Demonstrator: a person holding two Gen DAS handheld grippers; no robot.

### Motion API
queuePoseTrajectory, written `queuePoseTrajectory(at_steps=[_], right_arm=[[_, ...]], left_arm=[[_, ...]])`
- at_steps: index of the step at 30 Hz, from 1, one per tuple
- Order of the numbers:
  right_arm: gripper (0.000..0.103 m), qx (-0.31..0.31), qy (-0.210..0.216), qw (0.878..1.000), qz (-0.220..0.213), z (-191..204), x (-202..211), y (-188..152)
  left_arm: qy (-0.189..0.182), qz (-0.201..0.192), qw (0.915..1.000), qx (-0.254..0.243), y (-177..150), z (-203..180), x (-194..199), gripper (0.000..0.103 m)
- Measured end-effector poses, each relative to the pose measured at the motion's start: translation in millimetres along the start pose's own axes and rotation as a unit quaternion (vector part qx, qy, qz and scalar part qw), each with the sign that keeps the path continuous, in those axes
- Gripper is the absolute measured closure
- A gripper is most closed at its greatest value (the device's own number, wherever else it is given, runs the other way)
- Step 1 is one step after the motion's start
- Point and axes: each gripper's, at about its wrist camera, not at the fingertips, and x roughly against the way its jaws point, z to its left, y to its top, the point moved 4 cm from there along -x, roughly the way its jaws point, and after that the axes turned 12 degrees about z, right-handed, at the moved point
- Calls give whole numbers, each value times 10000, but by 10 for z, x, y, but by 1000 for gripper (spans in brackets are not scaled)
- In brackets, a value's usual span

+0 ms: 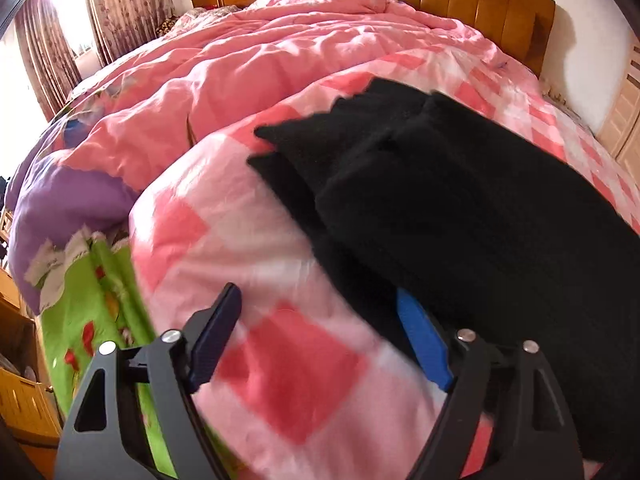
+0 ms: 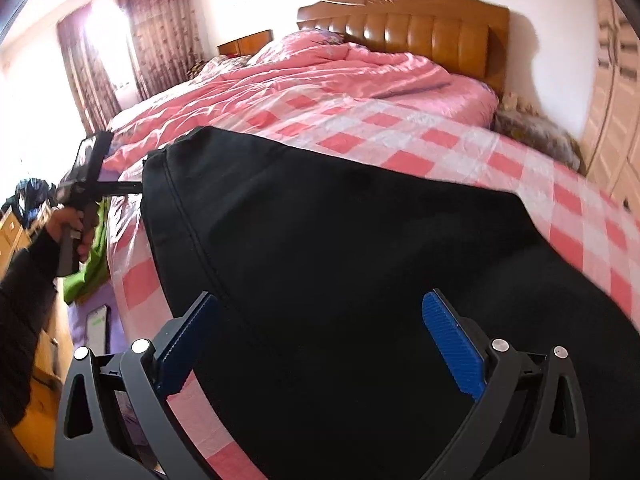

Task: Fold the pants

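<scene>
Black pants (image 1: 460,208) lie on the pink checked bedspread (image 1: 248,240), one leg laid over the other, the cuff ends pointing far left. My left gripper (image 1: 320,328) is open over the bedspread at the pants' near left edge; its right finger (image 1: 424,344) touches the black cloth. In the right wrist view the pants (image 2: 340,248) fill the middle. My right gripper (image 2: 320,332) is open just above them, holding nothing. The left gripper (image 2: 86,184), held by a hand, shows at the pants' far left edge; its fingers are hidden there.
A rumpled pink quilt (image 1: 280,52) covers the far half of the bed below a wooden headboard (image 2: 420,28). A purple and green blanket (image 1: 80,240) hangs at the left edge. A phone (image 2: 98,328) lies low left. Cupboards (image 2: 616,120) stand right.
</scene>
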Motion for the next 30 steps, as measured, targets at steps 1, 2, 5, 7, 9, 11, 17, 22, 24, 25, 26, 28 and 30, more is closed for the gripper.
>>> queuePoseTrajectory(at_steps=[1, 2, 5, 7, 9, 11, 17, 22, 24, 25, 26, 28, 30], right_arm=[[5, -41, 15, 10000, 5, -16, -3, -7], [5, -80, 6, 10000, 14, -37, -9, -13], [5, -150, 18, 9999, 64, -78, -50, -34], [5, -178, 40, 9998, 89, -96, -90, -51], [5, -193, -20, 9996, 211, -118, -187, -84], [5, -208, -62, 9991, 352, -131, -282, -134], [4, 102, -430, 9962, 750, -91, -435, -212], [4, 65, -366, 9966, 742, -121, -431, -220], [4, 64, -349, 9967, 725, -126, -428, -223], [4, 63, -343, 9968, 716, -126, -429, -222], [4, 69, -366, 9968, 704, -121, -430, -223], [4, 70, -390, 9968, 697, -112, -435, -214], [4, 64, -416, 9967, 689, -105, -434, -218]], left_arm=[[-162, -77, 9998, 109, 74, 34, -10, 21], [-350, -122, 9991, 228, 146, 71, -23, 23], [-708, -57, 9967, 388, 320, 110, -91, 52], [-1119, 48, 9934, 266, 336, 29, -89, 69], [-1009, -10, 9948, 133, 328, -17, -79, 71], [-1063, -77, 9942, 158, 302, -9, -80, 79], [220, -900, 9956, 99, 338, -32, 165, 86], [-384, -528, 9952, 730, 409, 334, -108, 98], [-571, -623, 9951, 510, 360, 360, -49, 92], [-613, -639, 9942, 613, 336, 414, 8, 79], [-679, -698, 9915, 859, 302, 499, 87, 59], [-1116, -972, 9808, 1267, 202, 645, 297, 41], [-1905, -1023, 9661, 1407, 108, 677, 478, 40]])
